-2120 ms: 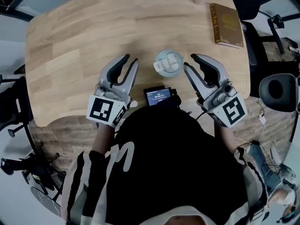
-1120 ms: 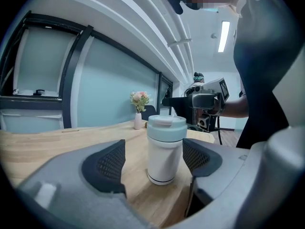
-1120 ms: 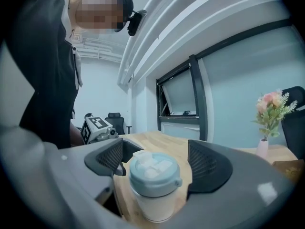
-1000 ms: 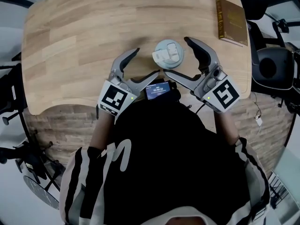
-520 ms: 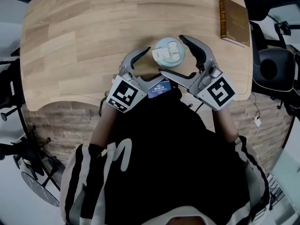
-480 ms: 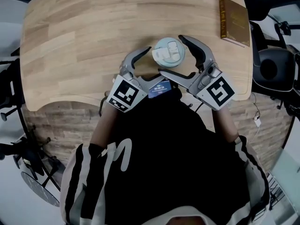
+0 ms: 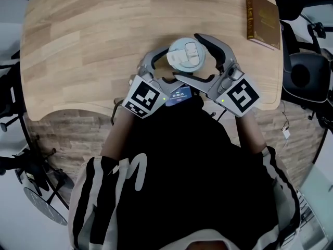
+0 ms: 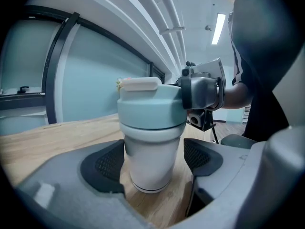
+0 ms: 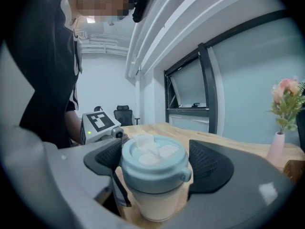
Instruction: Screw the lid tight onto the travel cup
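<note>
From above, the travel cup [image 7: 186, 56] stands near the front edge of a pale wooden table [image 7: 88, 40] with plank-like grain, straight ahead of the person in a dark top with striped sleeves. The left gripper [image 7: 169, 65] and the right gripper [image 7: 188, 55] reach in from either side, their curved grey jaws ringing the cup. A small lit screen [image 7: 178, 95] sits at the table edge just behind them, a brown book [image 7: 264, 21] lies well apart at the far right corner, and a dark office chair [image 7: 304, 74] stands beyond the table. In the left gripper view, the cup's smooth white tapered body stands upright between two black ribbed pads. The jaws are spread. The left pad is just beside the wall, touching or not I cannot tell, and the right pad stands clear. The right gripper is level with the cap behind it, before a glass wall [image 8: 71, 80]. In the right gripper view, the rounded blue-green lid [image 9: 153, 159] with its white flip tab sits on the cup between widely parted jaws, the pads flanking it without clamping. A vase of pink flowers [image 9: 281, 128] stands on the table to the right.
</note>
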A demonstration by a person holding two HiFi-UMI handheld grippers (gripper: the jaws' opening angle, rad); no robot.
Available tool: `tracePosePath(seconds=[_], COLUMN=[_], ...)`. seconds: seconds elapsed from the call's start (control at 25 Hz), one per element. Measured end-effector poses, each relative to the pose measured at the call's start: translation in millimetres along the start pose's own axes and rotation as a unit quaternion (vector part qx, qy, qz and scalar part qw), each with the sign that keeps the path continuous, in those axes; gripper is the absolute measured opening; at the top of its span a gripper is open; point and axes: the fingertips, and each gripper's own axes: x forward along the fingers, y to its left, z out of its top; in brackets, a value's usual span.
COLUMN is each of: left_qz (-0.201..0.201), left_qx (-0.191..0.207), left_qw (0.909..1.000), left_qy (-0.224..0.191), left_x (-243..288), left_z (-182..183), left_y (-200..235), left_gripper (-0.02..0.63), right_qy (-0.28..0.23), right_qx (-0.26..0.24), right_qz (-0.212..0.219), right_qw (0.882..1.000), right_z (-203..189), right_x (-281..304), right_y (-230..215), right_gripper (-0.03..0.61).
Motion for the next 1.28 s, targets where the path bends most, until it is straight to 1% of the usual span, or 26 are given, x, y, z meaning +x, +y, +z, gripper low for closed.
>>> tracePosePath(seconds=[0.2, 0.32, 0.6, 0.72, 0.92, 1.12, 1.28], left_qz=[0.011, 0.011, 0.008, 0.009, 0.013, 0.012, 0.015], left_qx=[0.008, 0.016, 0.020, 0.020, 0.019, 0.018, 0.018], left_qw=[0.9999, 0.9998, 0.9998, 0.9998, 0.9997, 0.9997, 0.9997], left_qy=[0.004, 0.002, -0.005, -0.003, -0.003, -0.006, -0.001], left_x=[5.6, 7.4, 8.5, 9.3, 8.0, 9.2, 8.4], left_z=[0.1, 1.2, 1.6, 1.4, 0.8, 0.9, 0.3], left_y=[5.2, 4.3, 4.0, 3.7, 3.5, 3.9, 3.5], left_gripper=[0.394, 0.393, 0.390, 0.390, 0.388, 0.388, 0.388], right_qy=[-0.012, -0.016, -0.030, -0.030, -0.028, -0.031, -0.028], right_qx=[-0.001, -0.006, -0.008, -0.012, -0.014, -0.015, -0.019], right_qz=[0.010, 0.012, 0.020, 0.027, 0.023, 0.042, 0.036], right_qw=[1.000, 1.000, 0.999, 0.999, 0.999, 0.999, 0.999], right_z=[1.1, 1.4, 2.8, 1.8, 2.4, 2.9, 3.8], right_x=[0.4, -1.1, -3.1, -4.4, -4.0, -4.6, -4.1], right_y=[-0.1, -0.5, -1.5, -1.7, -0.2, -0.8, 0.3], right_gripper=[0.422, 0.424, 0.430, 0.430, 0.428, 0.428, 0.428])
